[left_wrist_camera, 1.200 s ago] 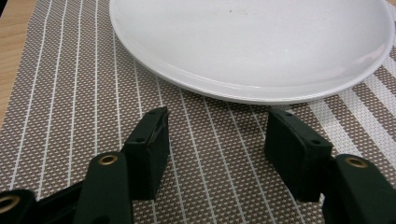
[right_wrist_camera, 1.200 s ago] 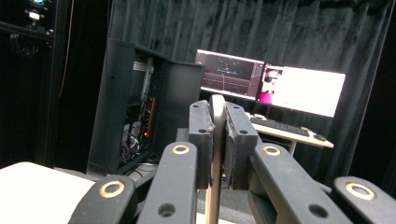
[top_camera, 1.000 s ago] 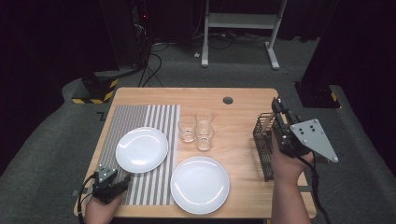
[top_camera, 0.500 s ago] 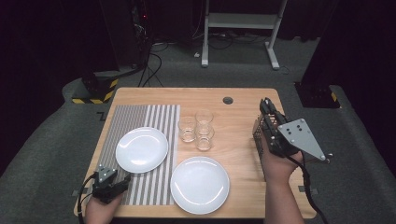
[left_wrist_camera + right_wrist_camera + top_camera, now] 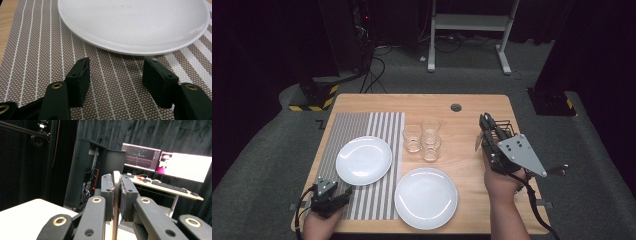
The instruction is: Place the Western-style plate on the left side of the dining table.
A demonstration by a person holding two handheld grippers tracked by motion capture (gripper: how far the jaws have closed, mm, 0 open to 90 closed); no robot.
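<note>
Seen from above, my right gripper (image 5: 480,131) rides over the wooden table's (image 5: 467,105) right side, beside a black wire basket (image 5: 506,128), its grey three-cornered plate uppermost. A slim silvery utensil (image 5: 477,142) hangs from its tip; the high view leaves its kind unclear. The right gripper view brings it close: my two black jaws are pressed together on a thin, pale, flat-edged handle (image 5: 115,195), standing upright between the pads (image 5: 107,192), against dark curtains and lit monitors (image 5: 185,166).

My left gripper (image 5: 346,196) rests at the near left corner on a woven placemat (image 5: 362,125), brown and white in stripes. The left gripper view gives its mesh texture and shows my jaws spread wide with nothing between them, just short of a glossy white round plate (image 5: 135,22). From above, a second white plate (image 5: 426,197) lies on bare wood nearby, and three clear drinking glasses (image 5: 423,139) cluster at the table's middle
</note>
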